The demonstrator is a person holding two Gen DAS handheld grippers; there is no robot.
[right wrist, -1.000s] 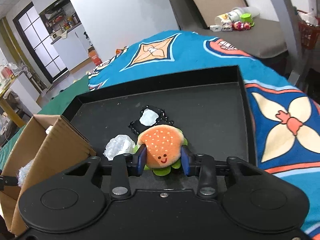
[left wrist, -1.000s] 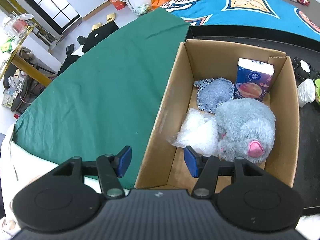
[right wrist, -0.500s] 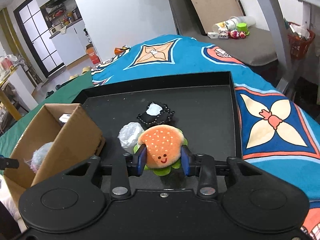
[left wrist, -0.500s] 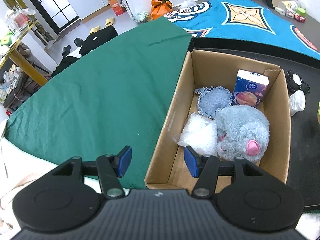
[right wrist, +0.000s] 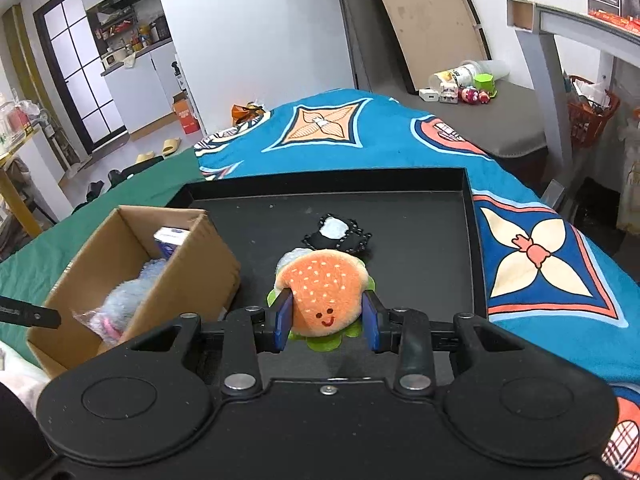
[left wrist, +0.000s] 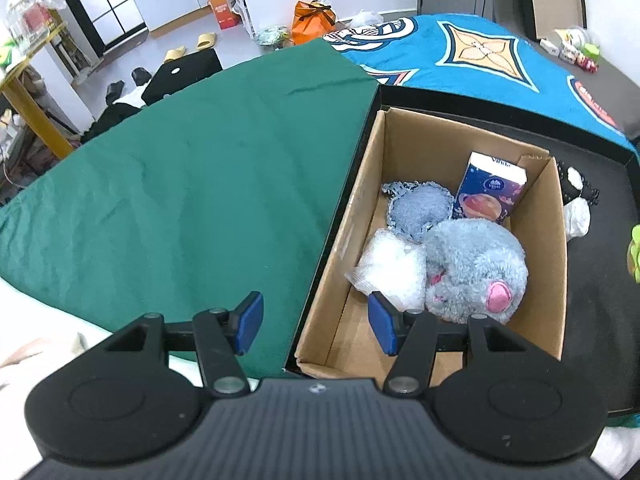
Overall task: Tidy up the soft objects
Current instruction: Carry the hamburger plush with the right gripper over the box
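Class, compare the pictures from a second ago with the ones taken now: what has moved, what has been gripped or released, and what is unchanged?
The right gripper, still shut on the burger plush, has lifted it off the black tray, and the cardboard box has come further into its view. The left gripper stays open and empty and has pulled back slightly. Nothing was released. The box contents look unmoved.

Orange smiling burger plush (right wrist: 325, 292) upright above black tray (right wrist: 440, 216).

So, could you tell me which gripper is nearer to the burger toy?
Right. The right gripper is shut on the burger toy; the left gripper hangs open over the cardboard box's near left wall.
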